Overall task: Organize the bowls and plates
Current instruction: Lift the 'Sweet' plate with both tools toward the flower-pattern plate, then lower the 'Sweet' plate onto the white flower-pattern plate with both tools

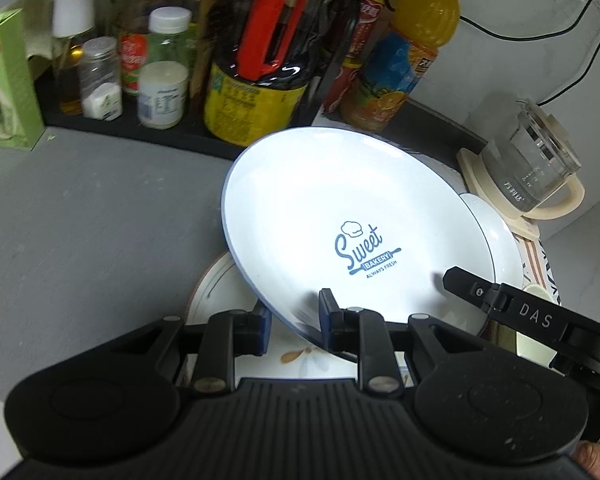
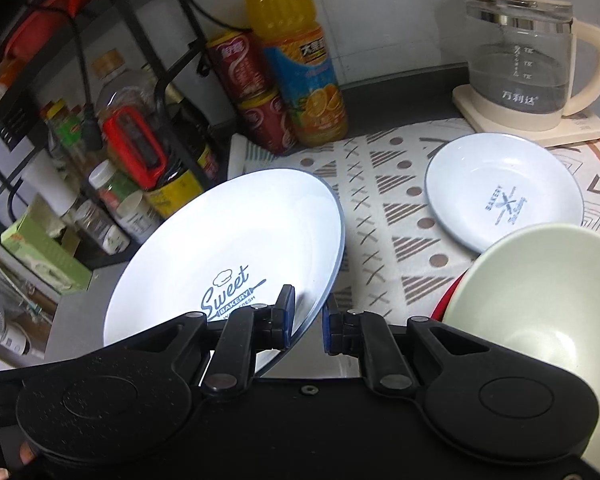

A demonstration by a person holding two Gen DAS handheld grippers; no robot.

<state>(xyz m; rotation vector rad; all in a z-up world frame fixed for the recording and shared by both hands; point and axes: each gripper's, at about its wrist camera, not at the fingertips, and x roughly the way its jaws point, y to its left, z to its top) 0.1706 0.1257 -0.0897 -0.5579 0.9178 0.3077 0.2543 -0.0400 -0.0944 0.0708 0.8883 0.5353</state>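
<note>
The large white plate (image 1: 340, 216) is carried tilted above the counter, near the bottles. The left gripper (image 1: 294, 322) and right gripper (image 2: 306, 322) each pinch its near rim. Glazed ceramic: rigid, slippery, breakable; grip rim only.

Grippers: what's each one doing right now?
Left gripper: shut on the Sweet Bakery plate's rim.
Right gripper: shut on the same plate's rim.

Both grippers: matte black plastic bodies, ribbed centre, silver pivot pins. Blue pads on jaws. Right gripper (image 1: 480, 292) arm stamped "DAS".
</note>
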